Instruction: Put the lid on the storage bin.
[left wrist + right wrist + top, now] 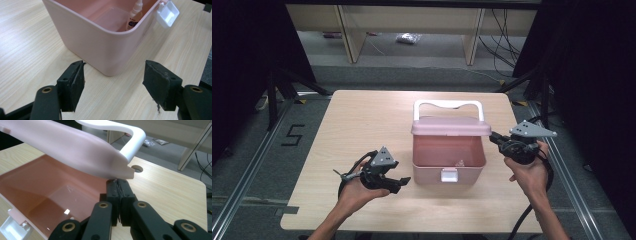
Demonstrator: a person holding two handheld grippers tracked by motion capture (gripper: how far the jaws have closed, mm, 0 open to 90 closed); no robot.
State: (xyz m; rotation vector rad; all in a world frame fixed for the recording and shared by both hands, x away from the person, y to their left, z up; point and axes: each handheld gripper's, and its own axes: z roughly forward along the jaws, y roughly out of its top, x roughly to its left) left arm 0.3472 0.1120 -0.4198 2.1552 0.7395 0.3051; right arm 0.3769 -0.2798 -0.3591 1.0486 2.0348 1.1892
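Observation:
A pink box (427, 172) stands in the middle of the table, its lid (451, 126) lifted and its white handle (447, 104) at the back. A white latch (449, 175) hangs on its front wall. Inside lies a small white bottle (133, 17). My right gripper (493, 136) is shut, and its tip (117, 182) touches the underside of the lid's (70, 150) right corner. My left gripper (398, 184) is open just left of the box's front corner (100, 47), with nothing between its jaws (113, 85).
The wooden table (362, 125) has free room left of the box and in front of it. A cable hole (136, 168) sits near the table's far right corner. Beyond the table are shelf legs (349, 35), floor cables (504, 35) and black stands (274, 90).

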